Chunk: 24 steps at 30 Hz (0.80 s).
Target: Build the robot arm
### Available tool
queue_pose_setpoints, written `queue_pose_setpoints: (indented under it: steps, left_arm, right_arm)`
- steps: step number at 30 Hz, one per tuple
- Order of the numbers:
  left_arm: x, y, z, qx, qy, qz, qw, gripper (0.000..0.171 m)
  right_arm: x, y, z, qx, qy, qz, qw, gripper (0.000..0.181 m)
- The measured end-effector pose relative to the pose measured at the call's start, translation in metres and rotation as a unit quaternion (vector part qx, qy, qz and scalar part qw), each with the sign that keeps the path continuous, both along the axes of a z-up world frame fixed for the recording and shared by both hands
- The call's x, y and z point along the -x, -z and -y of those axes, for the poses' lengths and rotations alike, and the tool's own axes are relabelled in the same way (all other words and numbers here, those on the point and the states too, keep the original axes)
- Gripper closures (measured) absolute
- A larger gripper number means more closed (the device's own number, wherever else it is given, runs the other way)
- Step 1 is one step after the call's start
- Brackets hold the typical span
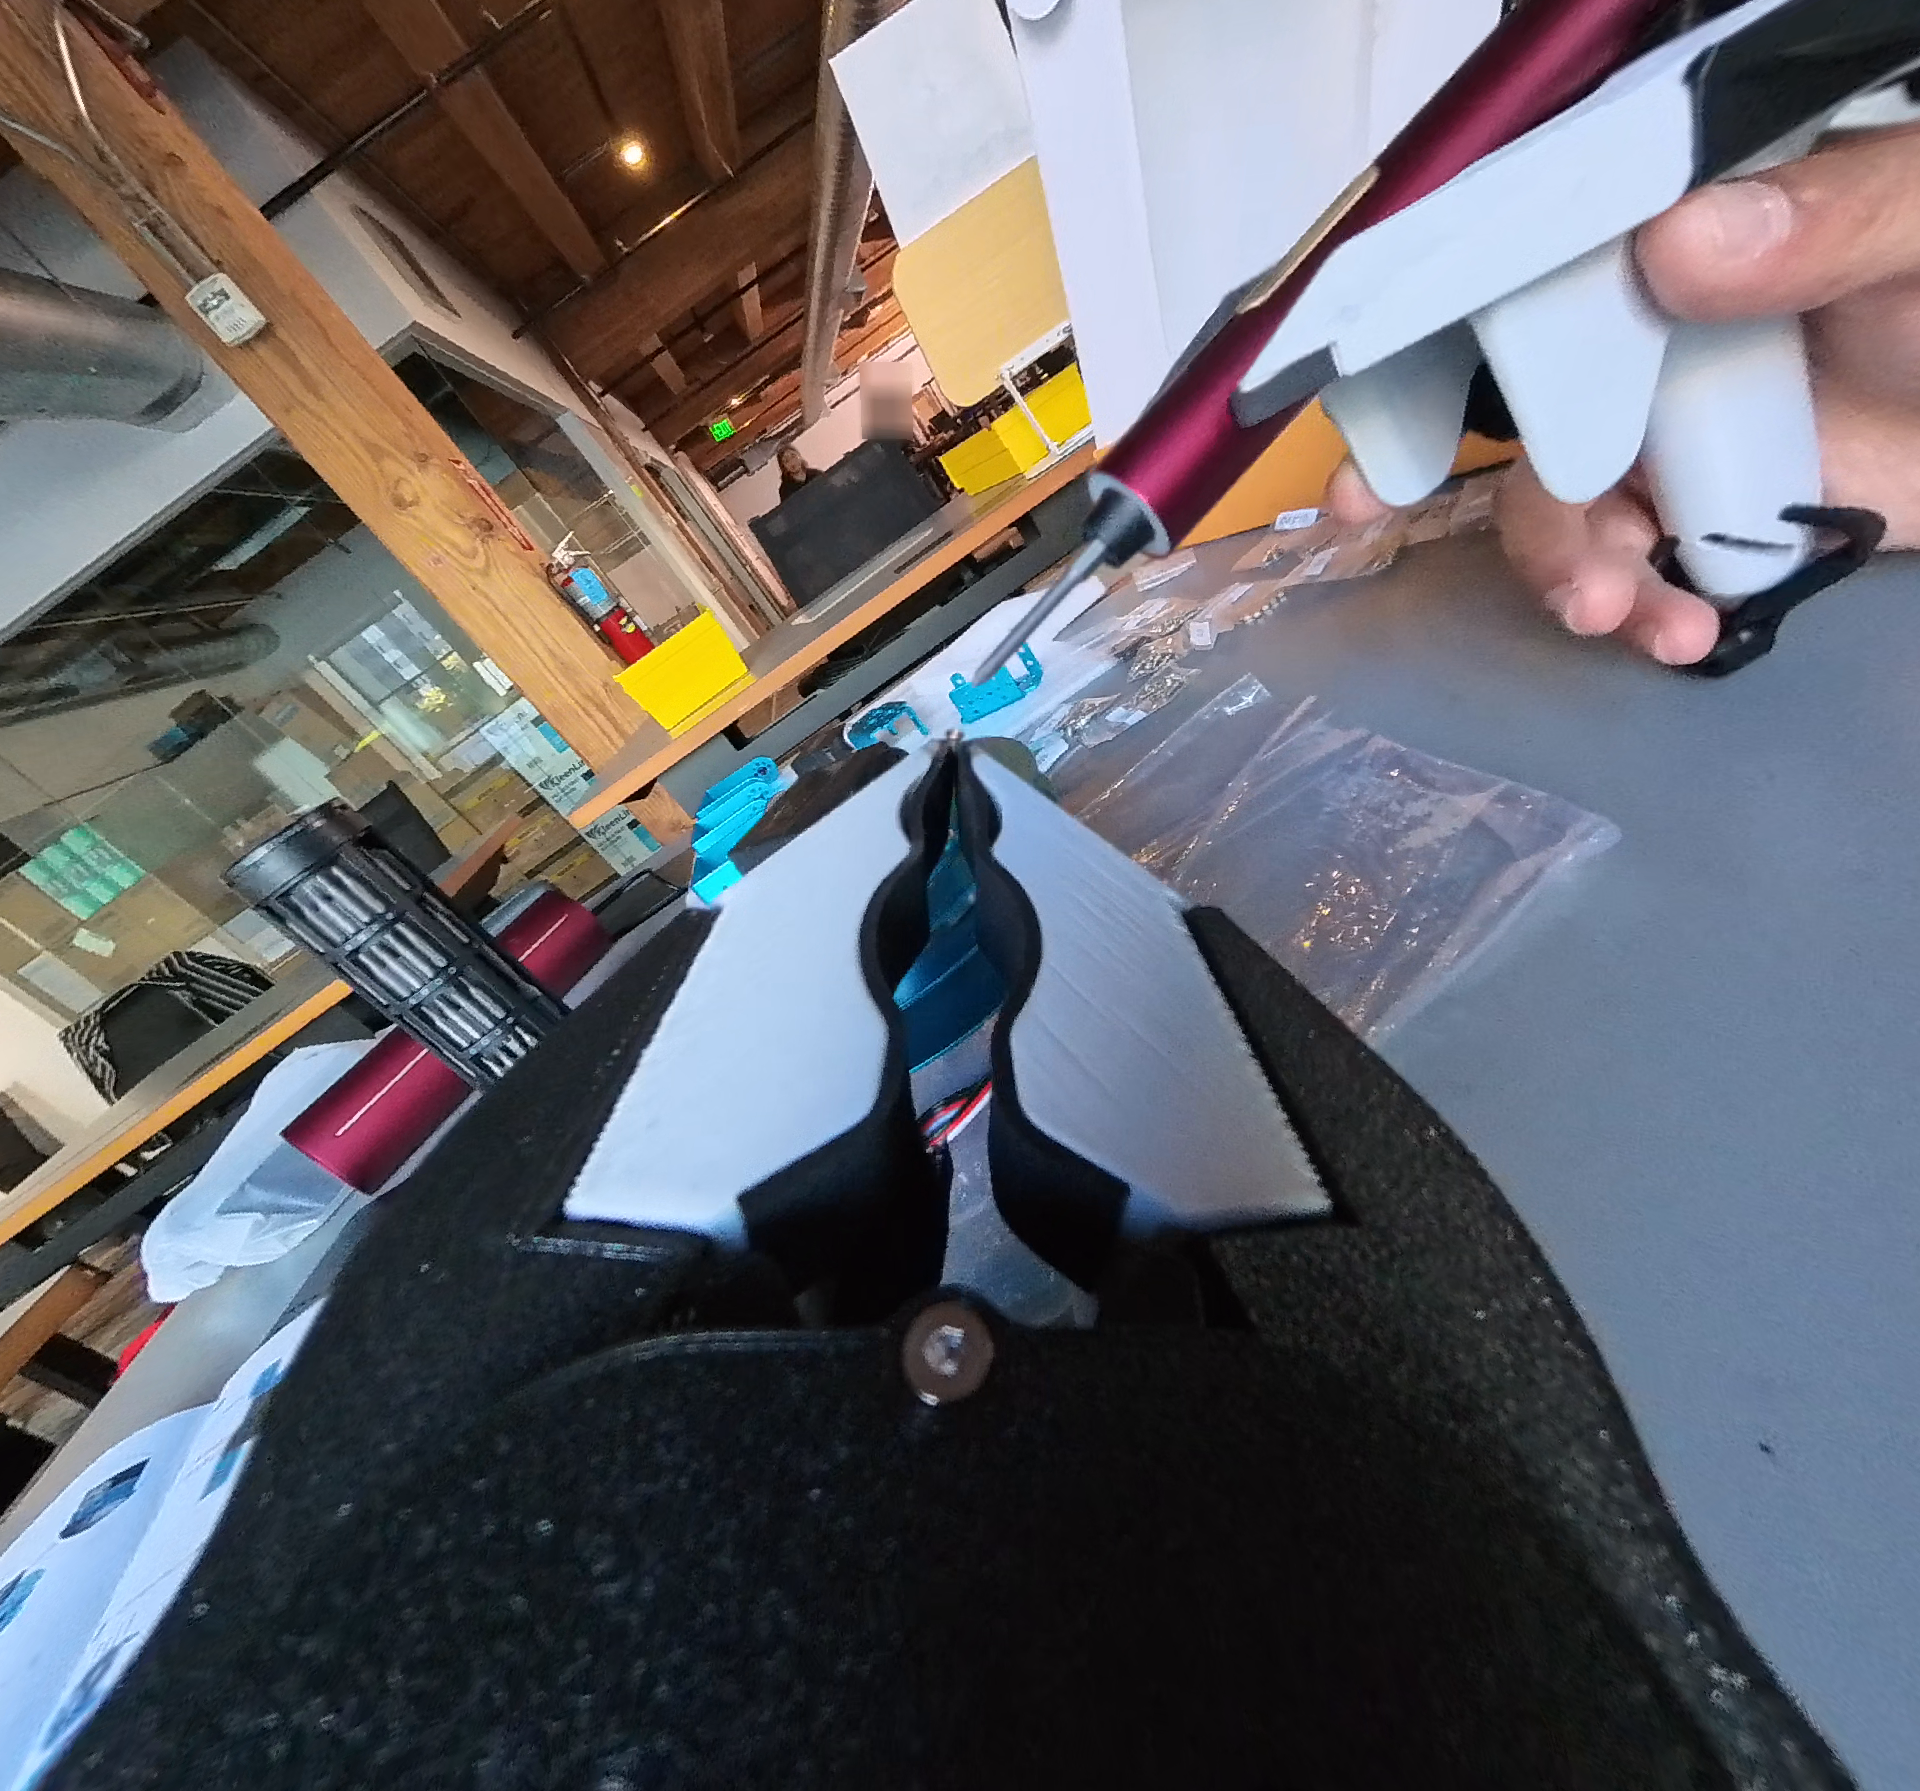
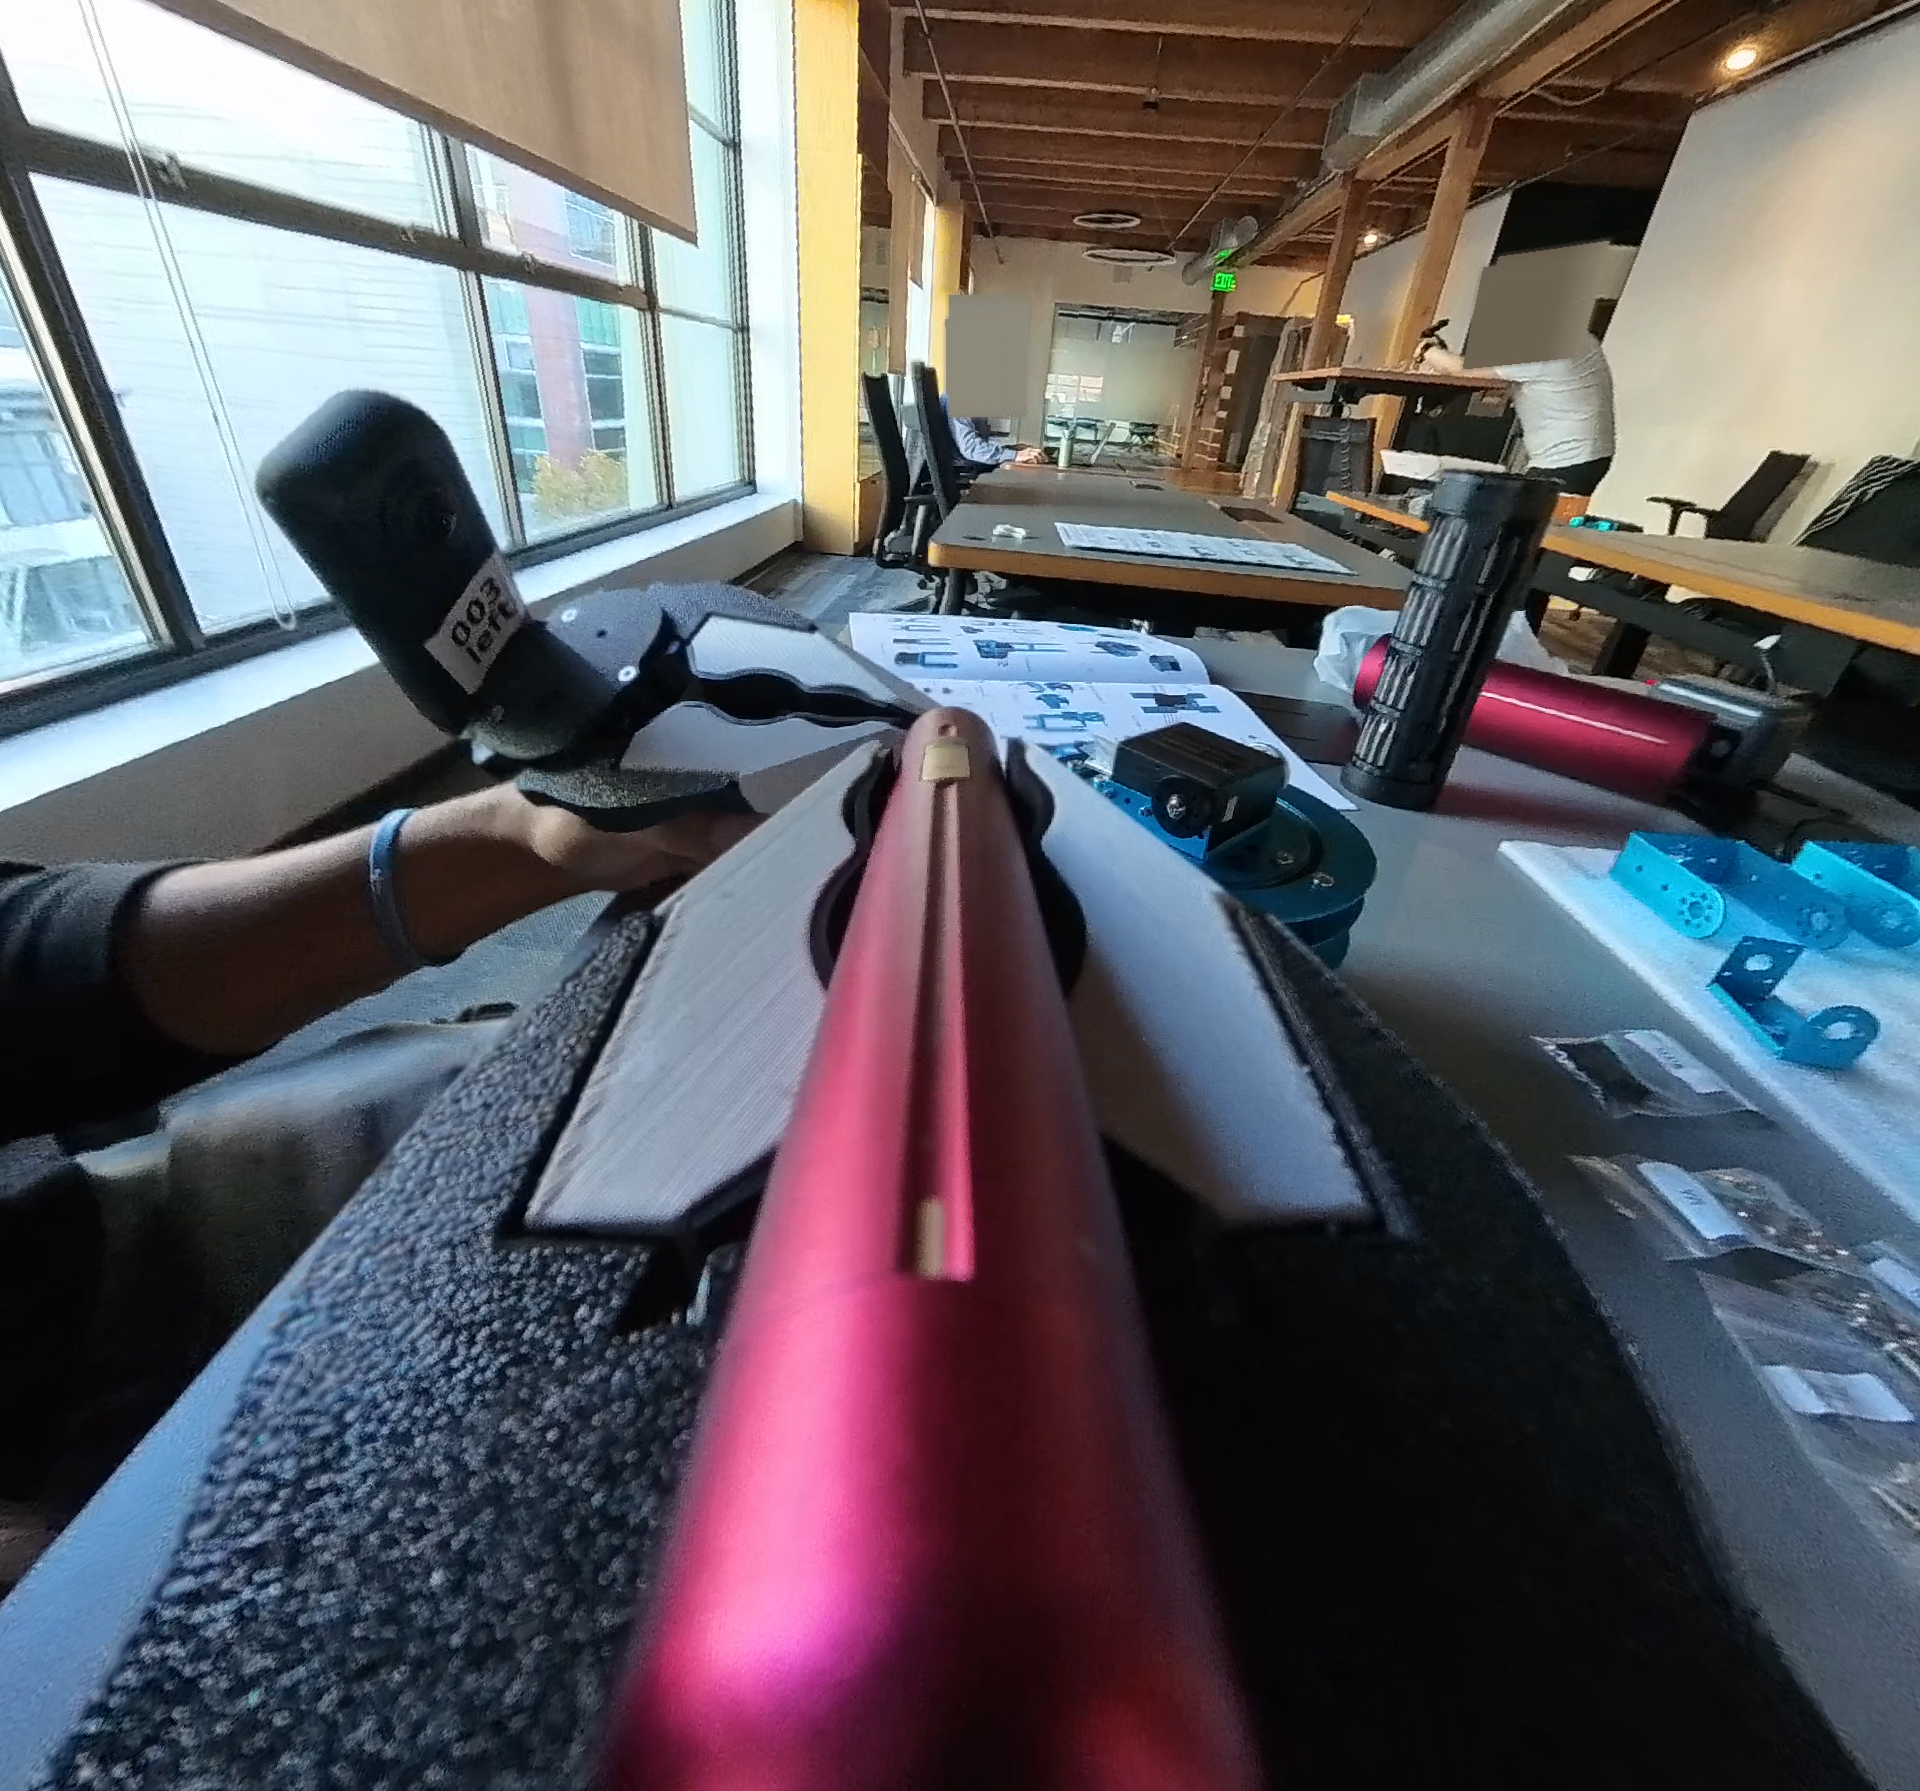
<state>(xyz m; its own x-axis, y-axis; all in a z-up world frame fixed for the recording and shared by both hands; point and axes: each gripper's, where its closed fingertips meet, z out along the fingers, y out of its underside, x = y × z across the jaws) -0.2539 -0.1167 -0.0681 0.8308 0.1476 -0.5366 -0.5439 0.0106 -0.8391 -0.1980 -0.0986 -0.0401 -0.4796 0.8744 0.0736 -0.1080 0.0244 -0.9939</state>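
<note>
Clamped in the right gripper [image 2: 940, 754], a red screwdriver [image 2: 914, 1222] points forward, its bit [image 1: 1029, 635] just above the left gripper [image 1: 951, 749], whose tips pinch a tiny screw [image 1: 948, 742]. Beyond lie three blue brackets [image 2: 1725, 894] and one black bit holder [image 2: 1449, 640].

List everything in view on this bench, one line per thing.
electric screwdriver: one, magenta, clamped in the right gripper, bit aimed toward the left gripper's fingers
small screw: one, silver, pinched at the left gripper's tips
bit holder: one, black, standing upright
tube case: one, magenta, lying behind the bit holder
blue brackets: several, on a white sheet at right
round base with servo: one, teal and black, beyond the right gripper
instruction booklet: one, white, open
hardware bags: several, clear, on the grey table
left gripper: shut
right gripper: shut
</note>
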Motion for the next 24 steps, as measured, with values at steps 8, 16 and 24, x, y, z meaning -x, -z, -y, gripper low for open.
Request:
queue_pose_setpoints:
  steps: [8,16,24]
  left_arm:
    - [-0.003,0.016,-0.008,0.039,-0.024,-0.057,0.997,0.171]
    - [-0.002,0.016,-0.008,0.041,-0.019,-0.046,0.998,0.171]
    - [-0.003,0.015,-0.008,0.041,-0.01,-0.036,0.998,0.171]
  right_arm:
    - [0.0,0.008,0.004,-0.058,0.018,0.023,0.998,0.16]
    - [0.0,0.015,0.001,-0.048,0.008,0.044,0.998,0.159]
    - [0.001,0.014,0.002,-0.049,0.009,0.042,0.998,0.159]
